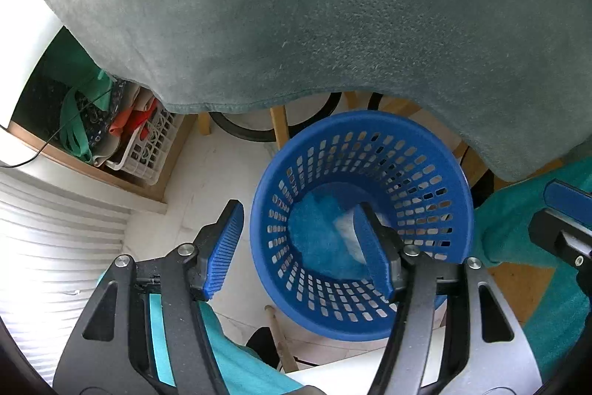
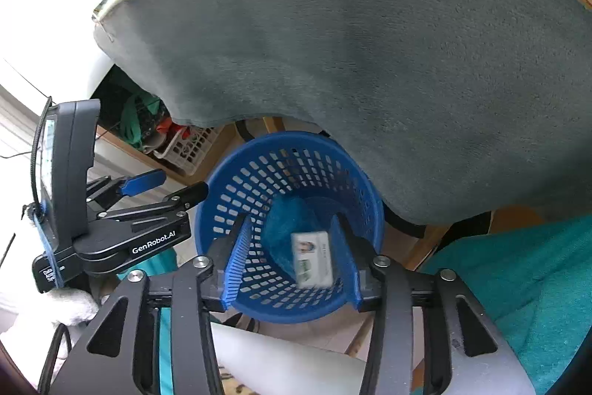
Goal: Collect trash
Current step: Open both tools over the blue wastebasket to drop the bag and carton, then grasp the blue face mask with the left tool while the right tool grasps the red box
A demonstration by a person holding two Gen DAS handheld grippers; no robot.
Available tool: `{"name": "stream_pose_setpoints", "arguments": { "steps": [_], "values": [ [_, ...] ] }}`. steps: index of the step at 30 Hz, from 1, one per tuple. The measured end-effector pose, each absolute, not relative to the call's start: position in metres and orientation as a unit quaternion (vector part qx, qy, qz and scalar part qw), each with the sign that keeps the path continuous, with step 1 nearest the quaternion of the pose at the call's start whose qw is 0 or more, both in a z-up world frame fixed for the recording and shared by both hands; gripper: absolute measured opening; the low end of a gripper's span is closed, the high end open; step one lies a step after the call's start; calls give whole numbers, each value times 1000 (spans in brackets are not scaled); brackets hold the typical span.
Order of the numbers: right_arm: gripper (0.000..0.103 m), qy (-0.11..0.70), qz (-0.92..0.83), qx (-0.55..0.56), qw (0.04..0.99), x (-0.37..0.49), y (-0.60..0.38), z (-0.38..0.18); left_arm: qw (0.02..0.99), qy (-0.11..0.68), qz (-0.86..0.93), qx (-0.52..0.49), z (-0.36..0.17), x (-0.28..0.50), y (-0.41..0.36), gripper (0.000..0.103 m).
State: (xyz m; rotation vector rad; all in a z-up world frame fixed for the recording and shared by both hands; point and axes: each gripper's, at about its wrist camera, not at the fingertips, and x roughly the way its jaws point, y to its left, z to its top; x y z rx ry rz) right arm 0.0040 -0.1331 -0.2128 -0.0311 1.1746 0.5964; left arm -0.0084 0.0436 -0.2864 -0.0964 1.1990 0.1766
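Note:
A round blue perforated basket [image 1: 425, 173] stands on the pale floor under a hanging grey cloth. A crumpled blue piece [image 1: 318, 239] and a white scrap [image 1: 347, 232] lie at its bottom. My left gripper [image 1: 299, 250] hovers over the basket's left rim, open, with nothing between its pads. In the right wrist view my right gripper [image 2: 292, 261] is over the basket [image 2: 236, 180], open. A white printed card [image 2: 312, 258] shows in the gap close to the right pad, and the left pad stands clear of it. The left gripper [image 2: 174, 187] is beside the basket's left rim.
A grey-green cloth [image 1: 314, 10] drapes over the edge above the basket. A white crate [image 1: 148, 143] of folded fabrics sits on a low shelf at the left. Teal fabric [image 2: 518, 276] lies at the right. Wooden legs [image 1: 279, 124] stand behind the basket, and a white-gloved hand [image 2: 70, 306] holds the left gripper.

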Motion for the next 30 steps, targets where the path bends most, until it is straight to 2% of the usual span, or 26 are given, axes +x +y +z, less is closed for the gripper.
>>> {"name": "stream_pose_setpoints", "arguments": {
  "steps": [9, 15, 19, 21, 23, 24, 27, 30],
  "values": [
    [47, 526, 285, -12, 801, 3, -138, -196, 831, 547, 84, -53, -270, -11, 50, 64],
    [47, 487, 299, 2, 821, 4, -150, -158, 858, 502, 84, -63, -222, -16, 66, 64],
    [58, 450, 314, 17, 836, 3, -162, -124, 885, 455, 87, -55, -176, -16, 77, 64],
    [60, 428, 316, 22, 846, 5, -168, -106, 896, 433, 89, -46, -155, -13, 81, 64],
    [64, 409, 314, 28, 857, 7, -175, -91, 906, 412, 91, -39, -135, -8, 85, 75],
    [70, 400, 312, 31, 861, 9, -178, -83, 910, 402, 90, -37, -126, -6, 87, 77],
    [75, 380, 309, 43, 871, 20, -187, -64, 920, 380, 88, -26, -105, 4, 93, 78],
    [76, 374, 300, 56, 876, 39, -194, -53, 924, 374, 77, -16, -92, 19, 97, 82]
  ]
}}
